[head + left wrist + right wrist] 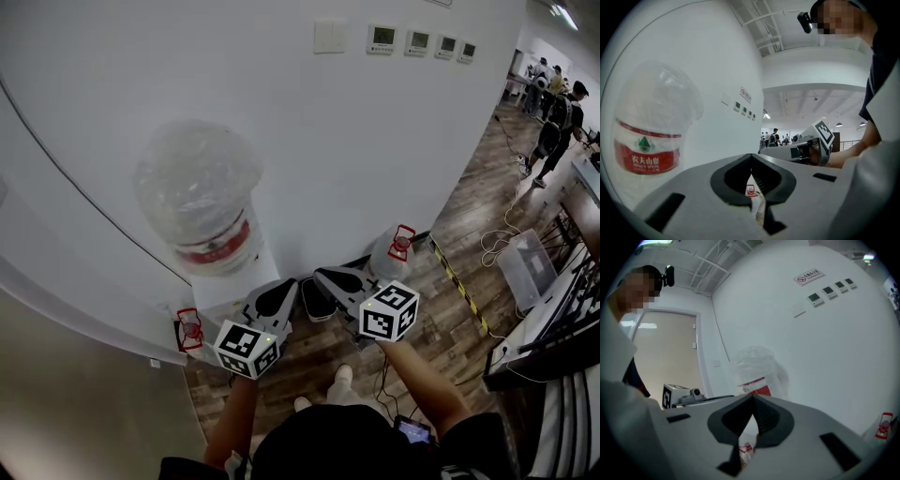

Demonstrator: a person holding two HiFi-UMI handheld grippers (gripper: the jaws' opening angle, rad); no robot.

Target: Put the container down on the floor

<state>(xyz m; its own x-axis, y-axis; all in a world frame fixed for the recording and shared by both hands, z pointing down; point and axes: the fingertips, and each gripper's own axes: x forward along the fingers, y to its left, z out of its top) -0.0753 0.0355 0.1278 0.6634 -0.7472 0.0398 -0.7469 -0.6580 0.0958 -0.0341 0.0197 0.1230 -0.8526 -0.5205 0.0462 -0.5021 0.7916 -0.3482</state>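
Container [199,202], a big clear jug, stands upturned on the dispenser [230,286] by the wall [375,141]. It looks empty, so likely light but slick and bulky, best clasped on both flanks. Left tongs [287,286] and right tongs [323,275] are closed and empty; a spare bottle [394,255] crowds the floor [469,244] rightward.

We see the container [200,199]: a big clear water jug w/ a red & white label band low on its body, the whole thing wrapped in crinkly transparent plastic, rounded end up. It stands upright on top of a white dispenser [231,287], just beside the white wall [309,141] and up off the wood floor [469,230]. From the left gripper view the label shows white characters & a small green emblem.
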